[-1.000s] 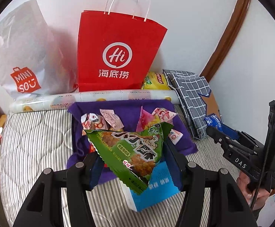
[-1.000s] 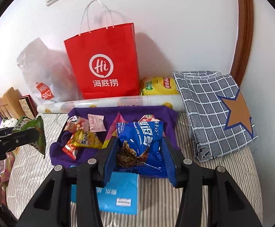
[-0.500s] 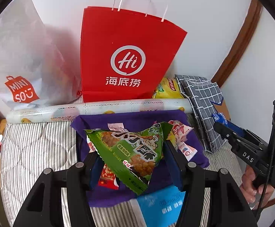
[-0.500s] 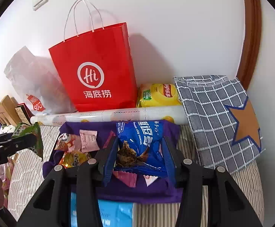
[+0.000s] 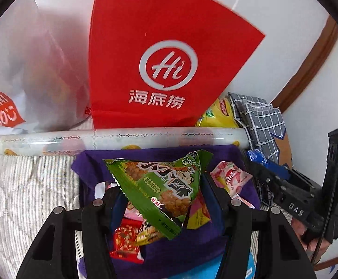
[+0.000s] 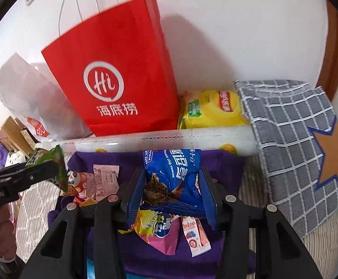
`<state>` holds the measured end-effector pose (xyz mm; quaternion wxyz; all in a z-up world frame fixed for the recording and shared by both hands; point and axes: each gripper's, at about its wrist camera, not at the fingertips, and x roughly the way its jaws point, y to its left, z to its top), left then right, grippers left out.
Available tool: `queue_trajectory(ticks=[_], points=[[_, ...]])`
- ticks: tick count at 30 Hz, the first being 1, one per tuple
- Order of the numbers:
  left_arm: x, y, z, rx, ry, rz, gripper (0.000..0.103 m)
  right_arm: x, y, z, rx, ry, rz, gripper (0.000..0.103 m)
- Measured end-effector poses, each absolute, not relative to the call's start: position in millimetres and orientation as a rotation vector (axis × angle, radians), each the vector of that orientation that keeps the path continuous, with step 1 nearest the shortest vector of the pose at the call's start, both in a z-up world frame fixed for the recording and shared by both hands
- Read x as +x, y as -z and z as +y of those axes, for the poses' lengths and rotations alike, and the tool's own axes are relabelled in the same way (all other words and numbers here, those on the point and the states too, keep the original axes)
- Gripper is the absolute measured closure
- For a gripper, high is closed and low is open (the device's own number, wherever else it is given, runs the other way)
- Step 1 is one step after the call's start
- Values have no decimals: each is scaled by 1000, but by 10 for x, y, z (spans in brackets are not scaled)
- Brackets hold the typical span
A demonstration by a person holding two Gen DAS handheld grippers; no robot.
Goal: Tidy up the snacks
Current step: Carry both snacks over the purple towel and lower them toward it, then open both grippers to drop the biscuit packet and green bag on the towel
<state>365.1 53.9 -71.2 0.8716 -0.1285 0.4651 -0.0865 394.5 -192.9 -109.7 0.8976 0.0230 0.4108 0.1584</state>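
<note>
Left fingers: my left gripper point(image 5: 162, 193) is clenched on a green snack packet point(image 5: 162, 186), 1 pad pressing each side; the packet stands tilted between the 2 fingers.
Right fingers: my right gripper point(image 6: 172, 195) is clamped on a blue chocolate chip cookie bag point(image 6: 175, 179), its top edge rising above the pads.
Below the packets: both held snacks hang over a purple cloth point(image 5: 180, 248) spread on a striped quilted bed cover point(image 5: 27, 193).
Loose snacks: on the cloth lie small packets, among them a pink strawberry wrapper point(image 5: 231, 179), a red packet point(image 5: 124, 241), a yellow and purple packet point(image 6: 159, 230) and a panda-print packet point(image 6: 78, 181).
Behind the cloth: a long clear roll point(image 5: 122, 139) lies across the bed, touching the cloth's far edge.
At the wall: a red paper bag point(image 5: 159, 53) stands upright, with a white plastic bag point(image 5: 24, 74) to its left, and a yellow chip bag point(image 6: 213, 109) and a grey checked cushion point(image 6: 296, 144) to its right.
Other tool: in the left view, the right gripper shows at the right edge, a hand point(image 5: 308, 237) beneath it.
</note>
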Motion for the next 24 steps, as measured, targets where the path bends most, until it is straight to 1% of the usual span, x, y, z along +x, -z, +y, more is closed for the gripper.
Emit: queue_trajectory(ticks=[7,16,24], points=[[3814,1024,512,-284,186,1039,45,4079,1304,-1912,-3,-318,892,56],[3852,1175,467,-288,192,1073,45,4145,1515,-1838,-58,-335,948,56],[3870,1243,422,-273,188,1097,45,4145,1565,-1784,-78,-347,960,55]])
